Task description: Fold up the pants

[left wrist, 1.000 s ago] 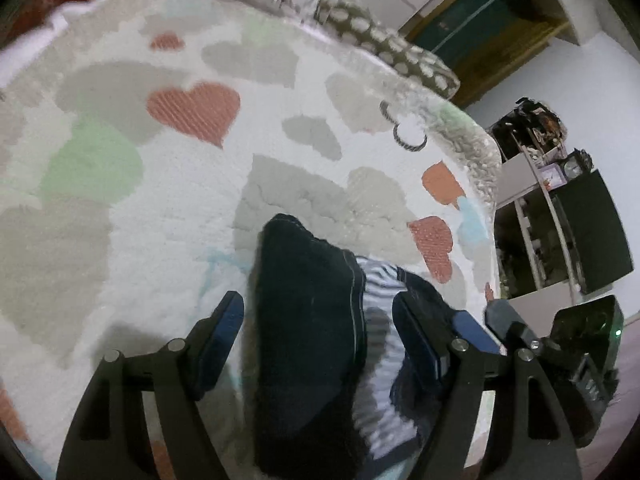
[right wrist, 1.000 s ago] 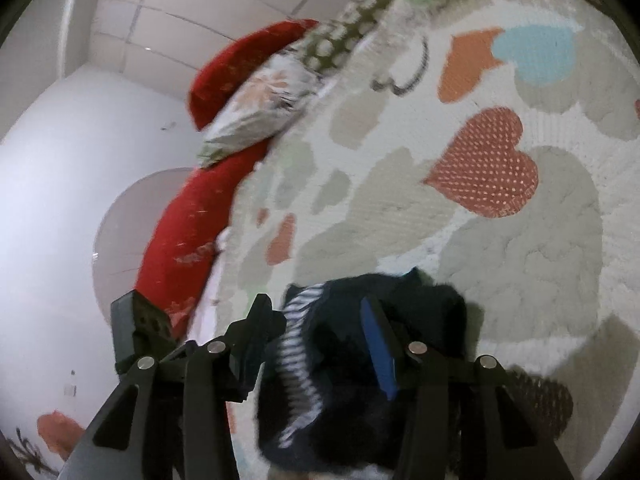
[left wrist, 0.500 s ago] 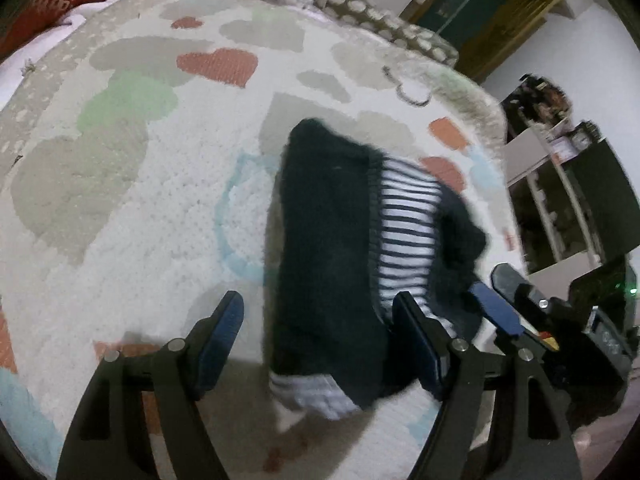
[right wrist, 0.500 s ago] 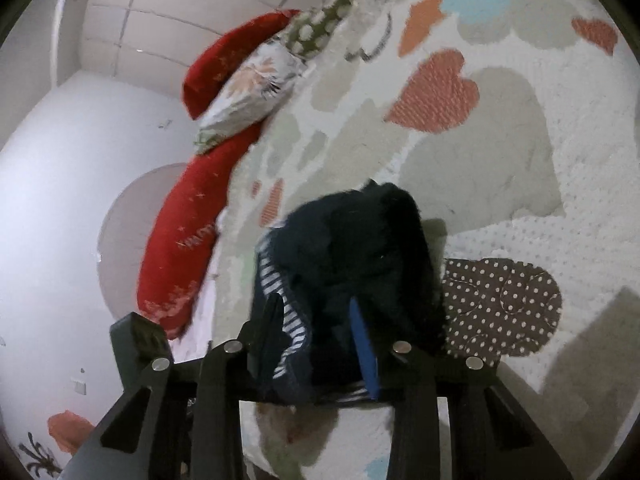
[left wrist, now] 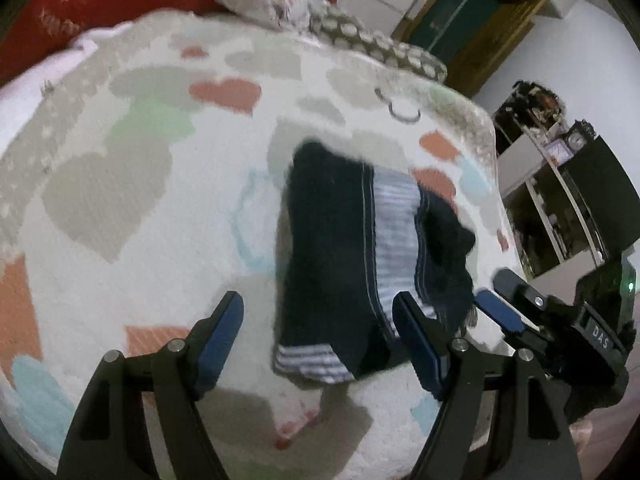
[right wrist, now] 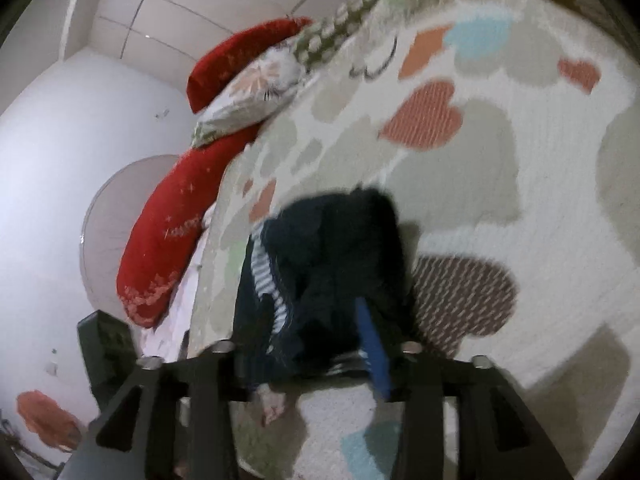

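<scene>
Left wrist view: dark navy folded pants (left wrist: 332, 256) with a white-striped band lie on a white fleece blanket patterned with hearts (left wrist: 120, 240), long axis running away from the camera toward the pillows. The left gripper (left wrist: 320, 336) stands wide open, empty, straddling the bundle's near end. The right gripper (right wrist: 308, 332) is opening, pants between its jaws.

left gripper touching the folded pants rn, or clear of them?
Cannot tell. In the left wrist view the left gripper is open around the pants; one finger is clear, but the other overlaps the fabric edge, blurred.
</scene>
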`<state>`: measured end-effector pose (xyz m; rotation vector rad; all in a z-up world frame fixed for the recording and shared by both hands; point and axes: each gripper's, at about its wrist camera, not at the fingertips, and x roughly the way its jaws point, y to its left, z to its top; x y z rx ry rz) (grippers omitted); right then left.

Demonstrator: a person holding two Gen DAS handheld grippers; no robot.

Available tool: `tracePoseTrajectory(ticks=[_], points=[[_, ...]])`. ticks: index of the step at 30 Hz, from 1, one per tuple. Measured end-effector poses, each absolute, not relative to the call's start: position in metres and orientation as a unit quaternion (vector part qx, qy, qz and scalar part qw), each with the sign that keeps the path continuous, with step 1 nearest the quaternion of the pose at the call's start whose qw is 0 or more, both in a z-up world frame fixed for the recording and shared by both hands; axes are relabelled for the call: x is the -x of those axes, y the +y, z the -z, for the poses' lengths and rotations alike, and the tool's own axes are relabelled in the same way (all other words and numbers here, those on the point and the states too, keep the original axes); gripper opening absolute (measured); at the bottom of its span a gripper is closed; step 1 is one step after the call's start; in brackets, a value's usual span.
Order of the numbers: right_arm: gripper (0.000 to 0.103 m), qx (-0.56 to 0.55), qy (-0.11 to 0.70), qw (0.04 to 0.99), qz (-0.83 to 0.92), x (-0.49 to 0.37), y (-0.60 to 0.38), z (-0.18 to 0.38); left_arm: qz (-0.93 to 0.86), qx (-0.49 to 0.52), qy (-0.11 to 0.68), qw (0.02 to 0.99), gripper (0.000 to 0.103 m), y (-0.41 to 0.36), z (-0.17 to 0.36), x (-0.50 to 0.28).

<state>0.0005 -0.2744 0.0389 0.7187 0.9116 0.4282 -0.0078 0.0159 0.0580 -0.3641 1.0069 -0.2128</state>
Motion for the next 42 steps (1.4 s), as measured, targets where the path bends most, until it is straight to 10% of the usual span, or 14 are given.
tracePoseTrajectory(ticks=[12, 23, 24, 26, 29, 42], points=[[0.069, -0.375, 0.448, 0.789, -0.188, -0.027, -0.287, -0.001, 0.127, 0.236, 0.515, 0.814, 0.077, 0.032, -0.021, -0.030], [0.070, -0.352, 0.449, 0.795, -0.207, -0.057, -0.271, 0.008, 0.180, 0.221, 0.504, 0.815, 0.097, 0.009, -0.014, -0.058], [0.065, -0.351, 0.448, 0.795, -0.209, -0.059, -0.270, 0.008, 0.187, 0.221, 0.505, 0.813, 0.095, 0.008, -0.015, -0.058], [0.048, -0.354, 0.450, 0.791, -0.215, -0.061, -0.266, 0.009, 0.213, 0.223, 0.512, 0.802, 0.041, 0.003, -0.018, -0.058], [0.041, -0.354, 0.451, 0.790, -0.217, -0.061, -0.261, 0.006, 0.222, 0.220, 0.512, 0.800, 0.024, 0.001, -0.024, -0.055], [0.039, -0.307, 0.442, 0.806, -0.244, -0.084, -0.235, -0.043, 0.198, 0.216, 0.491, 0.820, 0.019, 0.020, -0.057, -0.071]])
